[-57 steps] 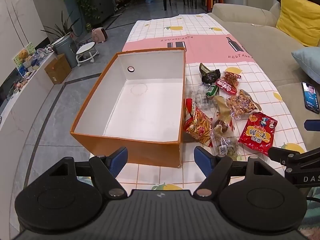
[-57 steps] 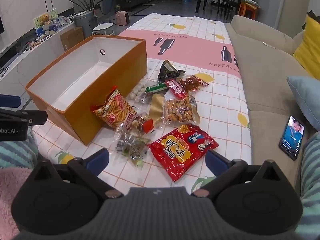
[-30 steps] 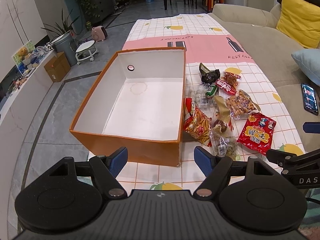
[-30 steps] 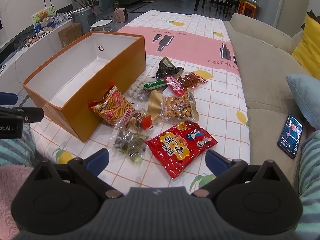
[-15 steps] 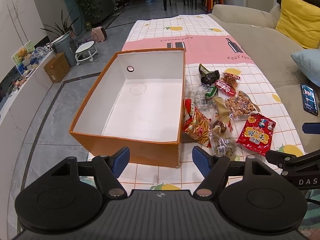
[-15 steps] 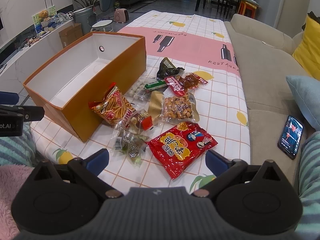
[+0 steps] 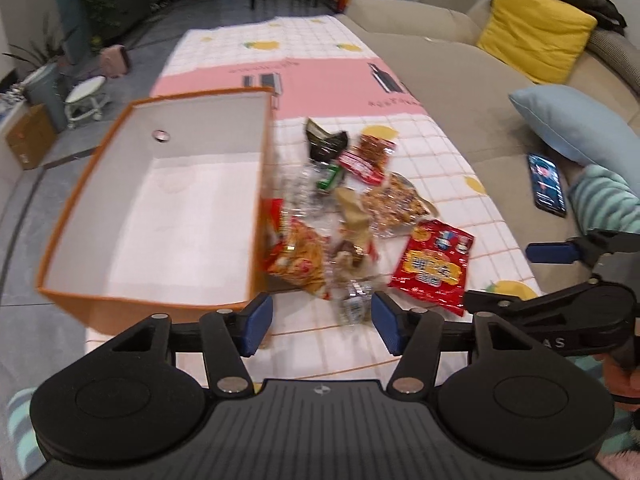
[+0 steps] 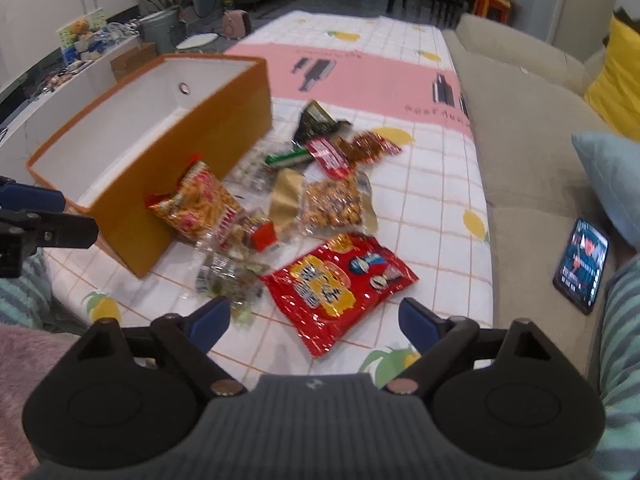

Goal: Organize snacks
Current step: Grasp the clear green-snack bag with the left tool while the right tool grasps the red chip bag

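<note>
An empty orange box [image 7: 152,208] [image 8: 168,152] with a white inside stands on the checked tablecloth. To its right lies a heap of snack packets: an orange chips bag [image 7: 298,258] [image 8: 198,204], a red packet [image 7: 434,266] [image 8: 336,282], a clear bag of nuts [image 8: 334,204] and a dark packet [image 8: 316,122]. My left gripper [image 7: 322,322] hovers near the box's front right corner, its jaws closing with nothing between them. My right gripper [image 8: 316,320] hangs just in front of the red packet, jaws closing, nothing between the pads.
A beige sofa [image 8: 528,128] runs along the table's right side, with a phone [image 8: 582,264], a blue cushion [image 7: 576,124] and a yellow cushion [image 7: 536,26] on it. A striped sleeve [image 8: 624,320] shows at the right. Floor, plants and a stool [image 7: 86,96] lie to the left.
Both grippers have moved forward and down toward the snack heap, so the packets look larger. Both pairs of jaws have narrowed a little. The left view has swung to the right.
</note>
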{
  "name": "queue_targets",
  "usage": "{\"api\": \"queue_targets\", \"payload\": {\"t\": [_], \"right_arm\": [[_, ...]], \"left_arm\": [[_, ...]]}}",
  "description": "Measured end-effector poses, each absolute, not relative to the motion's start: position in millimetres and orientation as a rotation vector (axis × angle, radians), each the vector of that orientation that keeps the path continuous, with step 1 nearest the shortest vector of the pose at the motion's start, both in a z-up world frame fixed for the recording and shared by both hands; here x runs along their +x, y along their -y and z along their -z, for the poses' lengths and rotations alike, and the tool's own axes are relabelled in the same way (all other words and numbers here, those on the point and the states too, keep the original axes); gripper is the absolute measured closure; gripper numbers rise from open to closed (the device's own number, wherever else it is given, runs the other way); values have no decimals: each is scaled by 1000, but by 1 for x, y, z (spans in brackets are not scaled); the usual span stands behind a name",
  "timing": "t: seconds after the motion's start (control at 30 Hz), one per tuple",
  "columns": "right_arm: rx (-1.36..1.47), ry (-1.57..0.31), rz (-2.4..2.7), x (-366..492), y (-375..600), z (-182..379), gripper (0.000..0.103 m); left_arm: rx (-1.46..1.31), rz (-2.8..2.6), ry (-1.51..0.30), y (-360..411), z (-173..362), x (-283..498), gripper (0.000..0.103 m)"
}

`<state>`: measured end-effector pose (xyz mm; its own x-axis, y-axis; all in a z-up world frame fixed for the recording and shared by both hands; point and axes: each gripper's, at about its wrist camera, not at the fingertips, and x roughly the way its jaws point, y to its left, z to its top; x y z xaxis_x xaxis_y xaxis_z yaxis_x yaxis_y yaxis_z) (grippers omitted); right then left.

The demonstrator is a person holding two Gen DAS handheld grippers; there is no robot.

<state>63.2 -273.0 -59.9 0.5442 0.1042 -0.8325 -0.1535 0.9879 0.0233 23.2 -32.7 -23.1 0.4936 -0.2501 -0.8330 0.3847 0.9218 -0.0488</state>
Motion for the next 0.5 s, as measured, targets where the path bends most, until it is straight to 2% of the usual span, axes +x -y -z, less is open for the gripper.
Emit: {"api": "queue_targets", "payload": {"t": [0.1, 0.3, 0.5], "right_arm": [[33, -1026, -150, 72, 284, 72, 15], [156, -1124, -88, 91, 305, 98, 12], [251, -1140, -68, 108, 316, 120, 12]], "left_arm": [[126, 408, -1026, 42, 34, 34, 28], [68, 378, -1115, 54, 60, 57, 27], [50, 375, -1170, 65, 86, 69, 27]]}}
